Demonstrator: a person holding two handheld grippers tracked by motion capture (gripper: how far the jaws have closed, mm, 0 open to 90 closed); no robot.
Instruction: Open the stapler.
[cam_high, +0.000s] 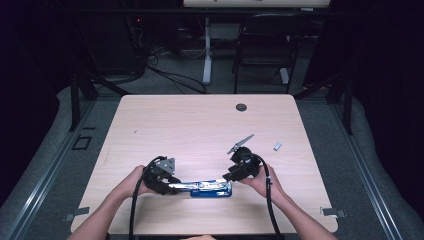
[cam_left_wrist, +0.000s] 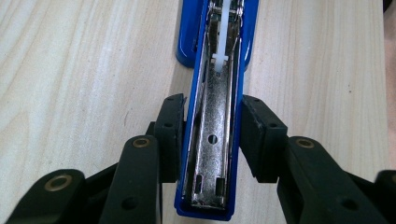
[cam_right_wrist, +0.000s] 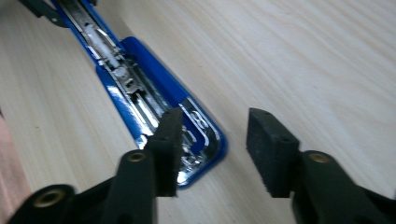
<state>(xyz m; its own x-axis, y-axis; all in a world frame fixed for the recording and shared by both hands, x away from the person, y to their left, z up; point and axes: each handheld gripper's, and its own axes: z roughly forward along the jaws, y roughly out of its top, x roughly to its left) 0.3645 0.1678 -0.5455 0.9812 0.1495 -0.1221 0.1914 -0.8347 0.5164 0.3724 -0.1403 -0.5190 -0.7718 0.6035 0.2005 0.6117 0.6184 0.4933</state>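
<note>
Blue metal stapler (cam_high: 210, 188), swung open flat, lies near the wooden table's (cam_high: 200, 125) front edge; left gripper (cam_left_wrist: 212, 140) clamps its top arm; right gripper (cam_right_wrist: 215, 144) stands open over its base end.

1. A blue plastic stapler with a bright metal staple channel (cam_high: 207, 188) lies near the front edge of the light wooden table, its length running left to right in the high view; it is swung open, so the top arm and the base stretch out in one line.
2. In the left gripper view the opened top arm (cam_left_wrist: 212, 140) shows as a blue shell around a shiny metal channel with small holes and a white plastic pusher; its sides touch black pads on both flanks.
3. In the right gripper view the rounded blue base (cam_right_wrist: 187, 126) lies flat on the wood, its chrome plate facing up; one black pad overlaps its end.
</note>
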